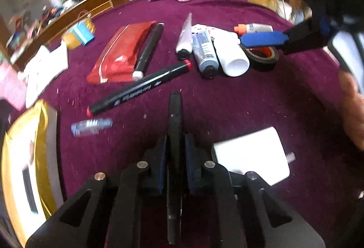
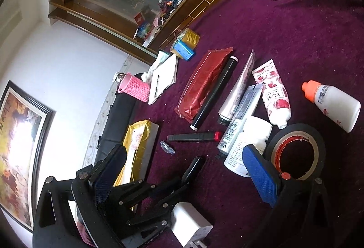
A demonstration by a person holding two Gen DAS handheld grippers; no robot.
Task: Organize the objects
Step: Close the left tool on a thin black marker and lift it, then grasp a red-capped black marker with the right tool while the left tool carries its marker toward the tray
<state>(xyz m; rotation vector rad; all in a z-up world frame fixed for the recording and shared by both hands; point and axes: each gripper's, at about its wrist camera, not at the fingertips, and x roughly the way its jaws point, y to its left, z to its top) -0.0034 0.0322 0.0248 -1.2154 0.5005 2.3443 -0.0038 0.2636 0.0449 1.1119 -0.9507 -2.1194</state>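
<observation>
left gripper: the left gripper (image 1: 175,152) is clenched on a black pen (image 1: 175,116), which stands between the pads and runs along the fingers, its tip toward 12 o'clock in the left wrist view.
right gripper: the right gripper (image 2: 182,170) hangs released, its blue pads wide apart with nothing between them; one pad hovers by the black tape roll (image 2: 295,152).
held thing's place: seen from the right wrist, the pen (image 2: 193,168) is at 6 o'clock of the table's clutter, just above the purple cloth (image 2: 295,32); whether it is lifted off i cannot tell.
sorted so far: judging by how things lie, a loose row has formed at 12 to 1 o'clock of the left view: red pouch (image 1: 120,52) with a black tube (image 1: 150,48) touching its side, then the silver tube (image 1: 184,36), grey tube (image 1: 204,52), white bottle (image 1: 232,57) and tape roll (image 1: 261,57).
still loose: red-capped marker (image 1: 138,88) lies slanted at 11 o'clock, apart from the row; a small blue vial (image 1: 91,126) at 9 o'clock; a white charger (image 1: 252,157) at 4 o'clock.
progress: roughly midway, by my reading; the pen is in hand but not yet placed, and the strays remain.
</observation>
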